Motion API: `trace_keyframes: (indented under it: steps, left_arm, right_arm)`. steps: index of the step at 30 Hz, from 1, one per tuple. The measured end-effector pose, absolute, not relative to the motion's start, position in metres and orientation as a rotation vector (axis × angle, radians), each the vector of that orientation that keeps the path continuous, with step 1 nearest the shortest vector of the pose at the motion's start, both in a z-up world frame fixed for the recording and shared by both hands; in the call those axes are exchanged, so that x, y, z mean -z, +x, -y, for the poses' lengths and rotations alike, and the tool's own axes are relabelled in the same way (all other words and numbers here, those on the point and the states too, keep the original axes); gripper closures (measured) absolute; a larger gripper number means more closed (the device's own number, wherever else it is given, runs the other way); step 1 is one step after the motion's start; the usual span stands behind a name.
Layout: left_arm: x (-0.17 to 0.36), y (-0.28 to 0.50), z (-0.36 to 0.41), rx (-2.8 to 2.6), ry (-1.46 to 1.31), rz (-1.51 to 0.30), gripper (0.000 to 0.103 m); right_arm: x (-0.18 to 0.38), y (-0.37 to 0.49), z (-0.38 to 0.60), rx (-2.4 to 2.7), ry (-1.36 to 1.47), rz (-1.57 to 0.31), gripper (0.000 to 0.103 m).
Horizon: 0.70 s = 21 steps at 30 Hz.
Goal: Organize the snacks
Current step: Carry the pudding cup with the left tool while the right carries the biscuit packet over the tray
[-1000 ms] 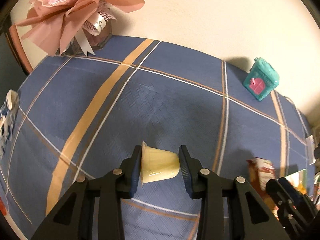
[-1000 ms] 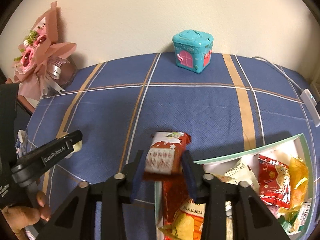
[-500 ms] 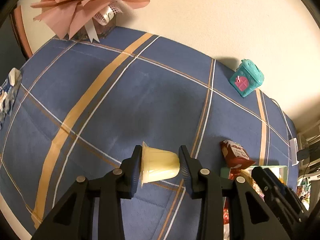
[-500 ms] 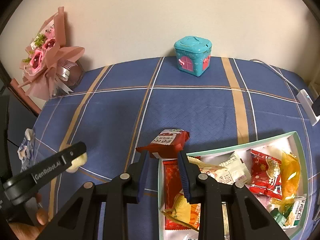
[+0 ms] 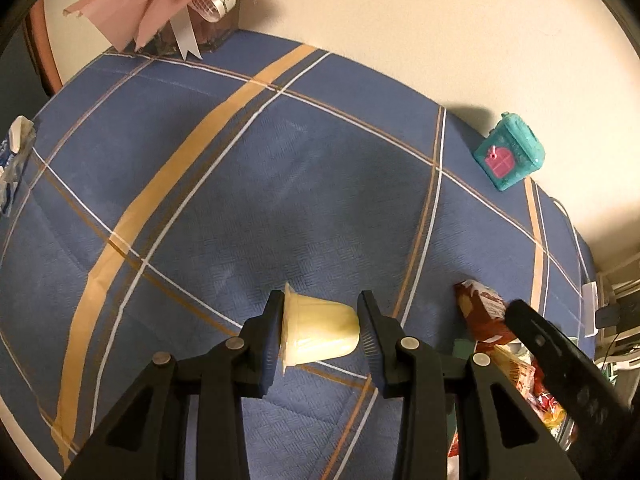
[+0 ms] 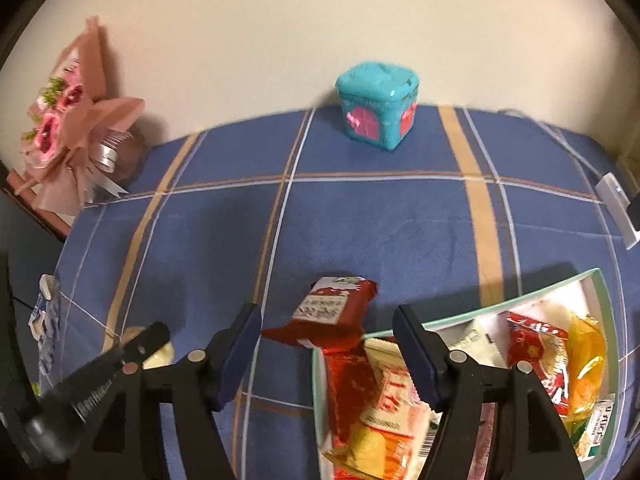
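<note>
In the left wrist view the left gripper (image 5: 320,330) sits at the lower centre of the frame with its 2 pads pressed on a pale yellow jelly cup (image 5: 318,334), which lies on its side between them, its rim against the left pad, held over the blue plaid tablecloth (image 5: 280,184). In the right wrist view the right gripper (image 6: 327,354) is at the lower centre with its jaws opening; a red snack packet (image 6: 330,312) lies in the gap between them, touching neither pad, resting on the cloth with its near end at the corner of the green-rimmed box (image 6: 606,300) in the lower right of the frame. That box holds a heap of wrapped snacks (image 6: 536,360) in red, orange, white and yellow. The same red packet shows at the lower right of the left wrist view, beside the black arm of the other tool. A teal house-shaped tin (image 6: 376,110) with pink doors stands at the far edge of the cloth against the wall, upper centre of the right wrist view. A pink paper bouquet (image 6: 70,120) stands at the upper left, and a blue and white wrapper (image 5: 12,168) lies at the left edge of the left wrist view
</note>
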<state>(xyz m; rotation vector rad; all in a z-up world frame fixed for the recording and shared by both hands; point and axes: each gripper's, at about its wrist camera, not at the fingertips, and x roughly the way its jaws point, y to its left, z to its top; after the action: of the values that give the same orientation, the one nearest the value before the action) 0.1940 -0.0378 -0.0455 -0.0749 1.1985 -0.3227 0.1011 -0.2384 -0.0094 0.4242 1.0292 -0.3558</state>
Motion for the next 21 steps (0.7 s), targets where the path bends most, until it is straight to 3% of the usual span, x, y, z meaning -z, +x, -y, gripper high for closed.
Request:
trace_keyframes:
  steps: [6, 15, 17, 18, 19, 21]
  left_arm:
    - [0.056, 0.203, 0.037, 0.339, -0.105, -1.225, 0.065]
    - [0.068, 0.211, 0.044, 0.354, -0.114, -1.26, 0.064]
    - [0.069, 0.212, 0.043, 0.359, -0.12, -1.27, 0.064]
    - [0.068, 0.212, 0.042, 0.361, -0.124, -1.271, 0.064]
    - [0.068, 0.212, 0.042, 0.364, -0.127, -1.271, 0.064]
    - [0.067, 0.212, 0.041, 0.371, -0.133, -1.273, 0.065]
  right_arm:
    - [0.033, 0.15, 0.248, 0.395, 0.376, -1.29, 0.031]
    - [0.058, 0.177, 0.243, 0.394, 0.341, -1.454, 0.031]
    - [0.06, 0.178, 0.242, 0.395, 0.336, -1.466, 0.037]
    - [0.061, 0.177, 0.242, 0.393, 0.341, -1.466, 0.048]
    - [0.06, 0.177, 0.242, 0.392, 0.341, -1.466, 0.053]
    - [0.058, 0.176, 0.241, 0.386, 0.328, -1.461, 0.055]
